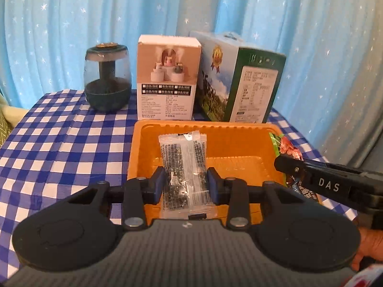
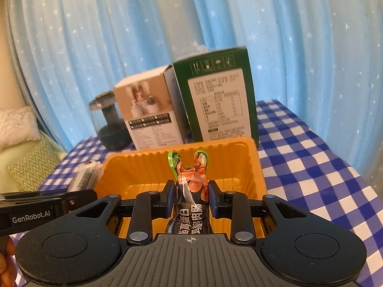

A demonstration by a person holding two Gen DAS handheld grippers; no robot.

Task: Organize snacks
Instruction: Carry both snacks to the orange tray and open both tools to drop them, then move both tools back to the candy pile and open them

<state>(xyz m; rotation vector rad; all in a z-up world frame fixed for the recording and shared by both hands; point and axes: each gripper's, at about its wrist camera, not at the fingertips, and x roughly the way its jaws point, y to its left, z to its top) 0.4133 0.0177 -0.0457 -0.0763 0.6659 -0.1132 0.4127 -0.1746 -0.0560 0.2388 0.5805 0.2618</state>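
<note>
Left gripper (image 1: 186,183) — matte black linkage arms, silver round rivets at the pivots, blue pads on the fingers (image 1: 159,183), two round black discs flanking a grey ribbed housing with a small crosshair mark. Right gripper (image 2: 190,199) — same build; white "DAS" lettering on its side, the left one's side reads "GenRobot.AI".

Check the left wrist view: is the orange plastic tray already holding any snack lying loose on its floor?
No: the orange plastic tray shows a bare floor, and the clear sesame snack packet over it sits between the left gripper fingers.
</note>
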